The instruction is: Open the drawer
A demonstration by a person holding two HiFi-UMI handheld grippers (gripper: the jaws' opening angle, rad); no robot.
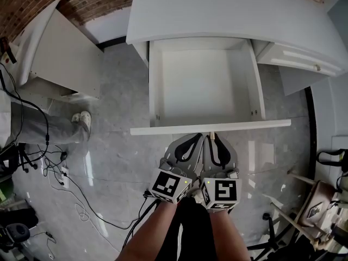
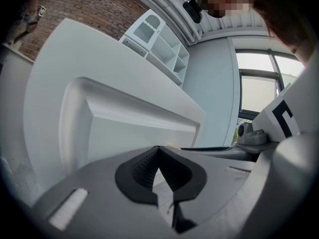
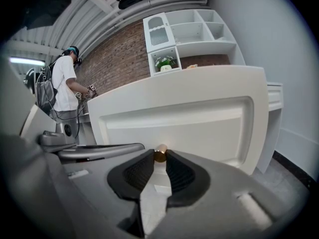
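A white drawer point(image 1: 217, 126) stands pulled out from under the white desk top point(image 1: 228, 10), and its inside is bare. A small brass knob point(image 3: 160, 154) sits in the middle of the drawer front point(image 3: 199, 118). My right gripper point(image 3: 159, 156) is shut on that knob, pinching it between its fingertips. In the head view it point(image 1: 211, 138) touches the front panel's near edge. Close beside it on the left, my left gripper point(image 1: 199, 137) is shut with nothing in it. In its own view, the left gripper point(image 2: 158, 149) points at the drawer front point(image 2: 129, 128).
A white cabinet panel point(image 1: 60, 53) stands at the left, with someone's shoes point(image 1: 81, 118) and loose cables point(image 1: 65, 184) on the marble floor. A second drawer point(image 1: 304, 58) is at the right, a stool point(image 1: 321, 200) below it. A person point(image 3: 62, 86) stands by the brick wall.
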